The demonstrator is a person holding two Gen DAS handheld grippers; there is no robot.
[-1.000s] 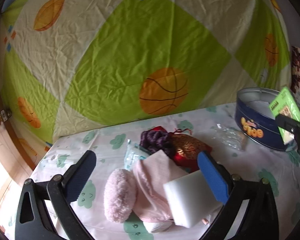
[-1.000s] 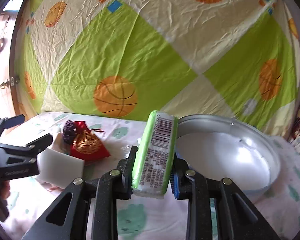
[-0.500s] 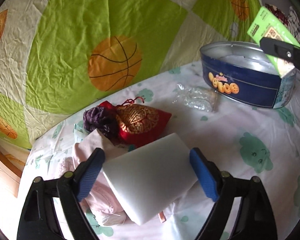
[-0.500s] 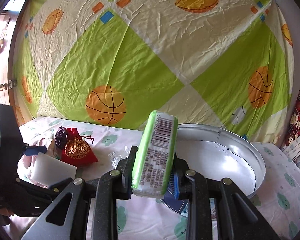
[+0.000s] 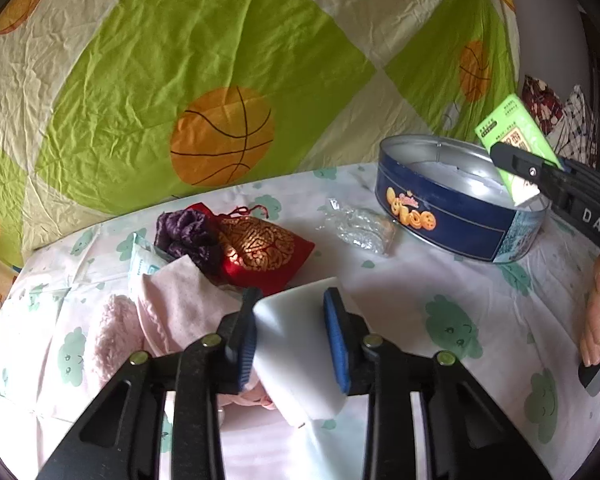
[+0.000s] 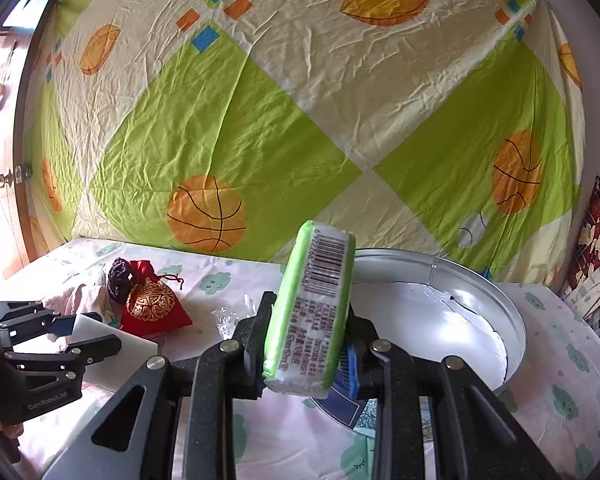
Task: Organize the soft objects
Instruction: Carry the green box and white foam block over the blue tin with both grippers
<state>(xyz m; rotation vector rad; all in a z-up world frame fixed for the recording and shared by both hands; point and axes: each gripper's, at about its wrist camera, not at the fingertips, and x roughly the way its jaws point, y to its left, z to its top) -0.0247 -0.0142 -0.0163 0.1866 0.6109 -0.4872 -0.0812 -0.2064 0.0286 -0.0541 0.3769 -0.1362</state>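
- The left gripper (image 5: 292,336) is clamping a white foam block (image 5: 300,360) between its blue pads, low over the counter (image 5: 440,280), which is wearing a cloud-print cover.
- In the right wrist view, the left gripper (image 6: 90,338) is reaching in from the left edge, level with the counter, the white foam block (image 6: 112,340) showing between its fingers.
- The right gripper (image 6: 306,328) is squeezing a green tissue pack (image 6: 312,304), which is standing tilted with its barcode side facing the camera.
- In the left wrist view, the right gripper (image 5: 532,176) is coming in from the right and holding the green tissue pack (image 5: 512,136) over the near rim of the blue cookie tin (image 5: 452,216).
- The person's right hand (image 5: 598,316) is showing at the right edge, wrapped around the handle.
- A red and gold pouch (image 5: 264,252) is lying beside a purple pouch (image 5: 184,232), touching it, behind the foam block.
- A pink cloth (image 5: 172,300) and a fluffy pink item (image 5: 112,336) are lying just left of the left gripper.
- A crumpled clear wrapper (image 5: 360,228) is lying between the red pouch and the tin.
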